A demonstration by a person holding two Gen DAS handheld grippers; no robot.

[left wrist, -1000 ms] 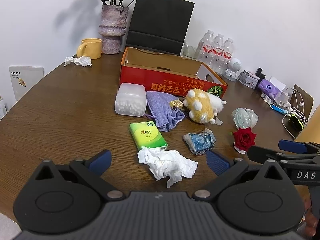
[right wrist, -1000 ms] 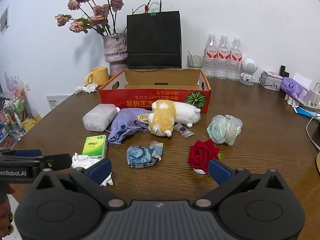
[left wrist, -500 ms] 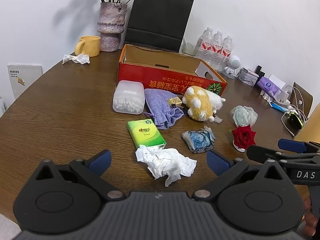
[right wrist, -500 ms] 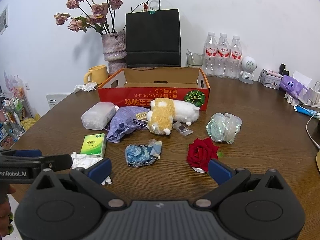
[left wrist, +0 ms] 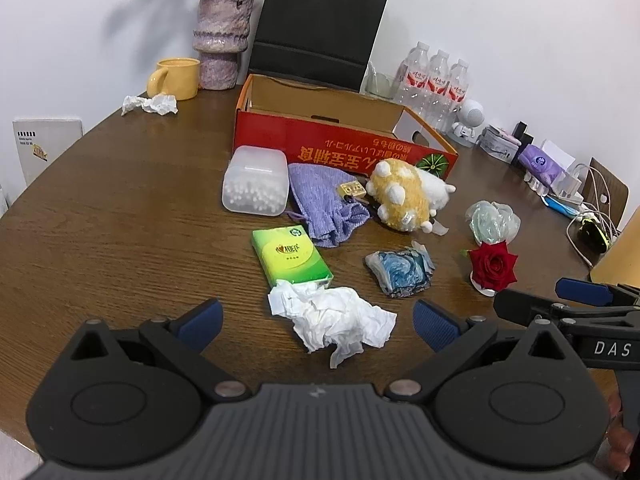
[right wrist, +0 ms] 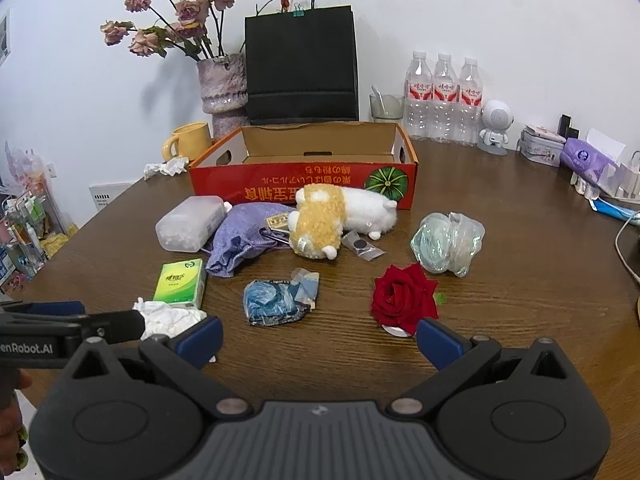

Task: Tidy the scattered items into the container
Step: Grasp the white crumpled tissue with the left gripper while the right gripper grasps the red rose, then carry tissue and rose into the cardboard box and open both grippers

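Note:
A red cardboard box (left wrist: 344, 148) (right wrist: 304, 184) stands open at the table's far middle. In front of it lie a clear cotton-swab box (left wrist: 256, 186), a purple pouch (left wrist: 324, 204), a plush toy (left wrist: 404, 196), a green tissue pack (left wrist: 292, 256), a blue wrapper (left wrist: 400, 272), a red rose (left wrist: 494, 266) (right wrist: 404, 298) and a clear plastic wad (right wrist: 448, 242). My left gripper (left wrist: 316, 320) is open, with the crumpled white tissue (left wrist: 336, 318) lying between its fingers. My right gripper (right wrist: 320, 338) is open over bare table, its right finger beside the rose.
Behind the box stand a black paper bag (right wrist: 302, 68), a flower vase (left wrist: 222, 40), a yellow mug (left wrist: 176, 78) and three water bottles (right wrist: 442, 96). Another crumpled tissue (left wrist: 150, 104) lies by the mug. Cables and small items crowd the right edge (left wrist: 560, 184).
Both grippers have moved slightly forward and lower over the table. The white tissue now lies further in between the left fingers. No object has moved.

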